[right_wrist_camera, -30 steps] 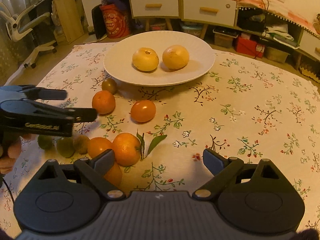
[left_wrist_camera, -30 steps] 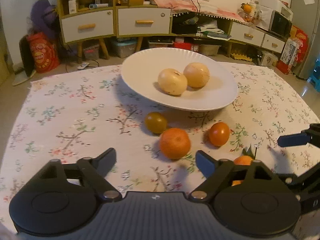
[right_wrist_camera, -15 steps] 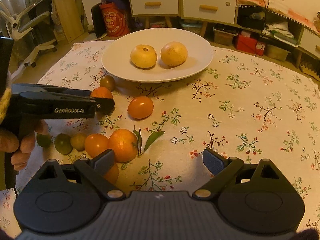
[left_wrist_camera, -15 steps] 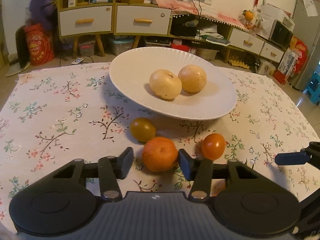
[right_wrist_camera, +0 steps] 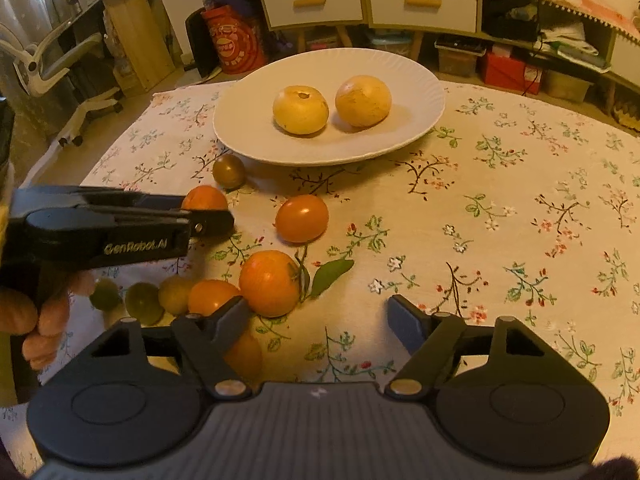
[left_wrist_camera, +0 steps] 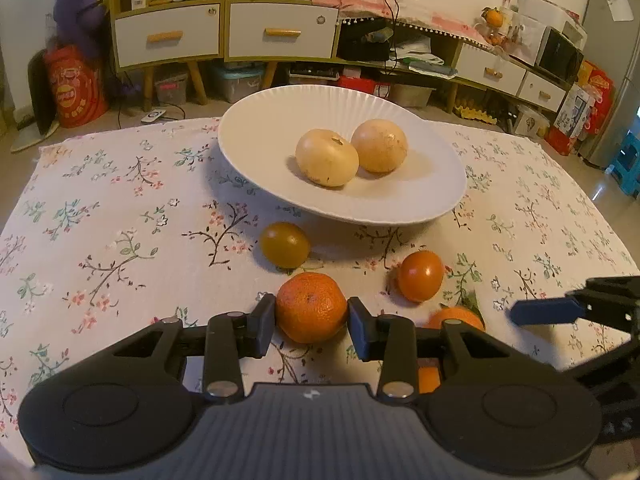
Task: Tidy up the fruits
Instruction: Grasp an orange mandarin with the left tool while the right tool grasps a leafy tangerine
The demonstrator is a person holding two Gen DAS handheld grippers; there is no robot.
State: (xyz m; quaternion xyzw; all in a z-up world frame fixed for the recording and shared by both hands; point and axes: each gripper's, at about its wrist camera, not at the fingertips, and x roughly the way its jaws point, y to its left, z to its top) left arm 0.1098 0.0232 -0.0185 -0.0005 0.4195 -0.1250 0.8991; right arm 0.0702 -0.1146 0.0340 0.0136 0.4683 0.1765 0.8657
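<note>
My left gripper [left_wrist_camera: 311,322] is shut on a mandarin [left_wrist_camera: 311,307] that rests on the floral tablecloth; both pads touch its sides. In the right wrist view the same mandarin [right_wrist_camera: 203,199] is partly hidden behind the left gripper's fingers [right_wrist_camera: 208,222]. A white plate [left_wrist_camera: 260,140] behind it holds two pale yellow round fruits [left_wrist_camera: 326,157] [left_wrist_camera: 379,145]. A dark green-brown fruit [left_wrist_camera: 285,244] and an orange tomato-like fruit [left_wrist_camera: 420,276] lie in front of the plate. My right gripper [right_wrist_camera: 320,322] is open and empty, hovering by a leafy orange [right_wrist_camera: 269,283].
A row of small green and orange fruits [right_wrist_camera: 144,304] lies at the near left of the right wrist view, by the person's hand [right_wrist_camera: 36,320]. The right gripper's blue finger [left_wrist_camera: 544,312] shows at the right of the left wrist view. Cabinets [left_wrist_camera: 224,32] stand beyond the table.
My left gripper has moved forward around the mandarin and its jaws have closed from wide open onto its sides. My right gripper has stayed open and nearly still.
</note>
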